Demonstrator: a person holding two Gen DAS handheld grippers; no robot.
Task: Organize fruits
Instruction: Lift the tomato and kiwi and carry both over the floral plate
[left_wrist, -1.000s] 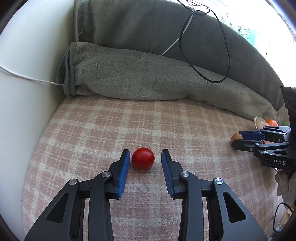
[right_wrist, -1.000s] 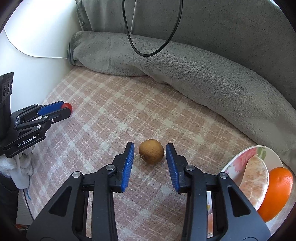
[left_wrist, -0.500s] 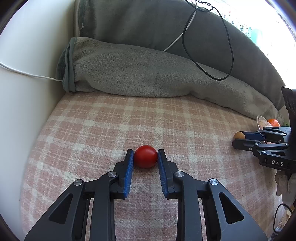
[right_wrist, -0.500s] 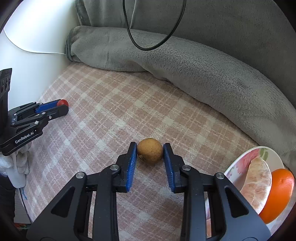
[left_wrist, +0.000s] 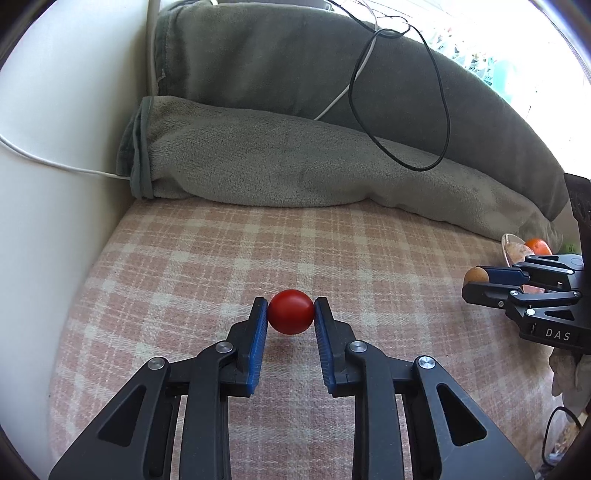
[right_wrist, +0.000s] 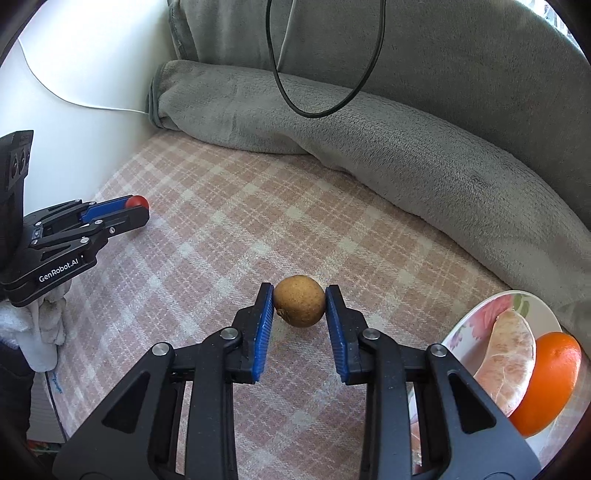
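My left gripper (left_wrist: 290, 314) is shut on a small red tomato (left_wrist: 291, 311), just above the pink plaid cloth (left_wrist: 207, 266). My right gripper (right_wrist: 299, 304) is shut on a brown round fruit (right_wrist: 300, 301), just above the same cloth. In the right wrist view the left gripper (right_wrist: 137, 208) shows at the far left with the tomato (right_wrist: 139, 201) at its tips. In the left wrist view the right gripper (left_wrist: 476, 282) shows at the far right with the brown fruit (left_wrist: 475, 275). A flowered plate (right_wrist: 476, 321) at the lower right holds a peeled citrus segment (right_wrist: 508, 362) and an orange (right_wrist: 550, 380).
A rolled grey blanket (left_wrist: 295, 158) runs along the back of the cloth, with a grey cushion (left_wrist: 280, 62) behind it. A black cable (left_wrist: 402, 107) and a white cable (left_wrist: 55, 166) hang over them. A white wall (left_wrist: 55, 110) bounds the left side.
Both grippers went from open around their fruits to shut on them, then lifted the tomato and the brown fruit slightly off the cloth.
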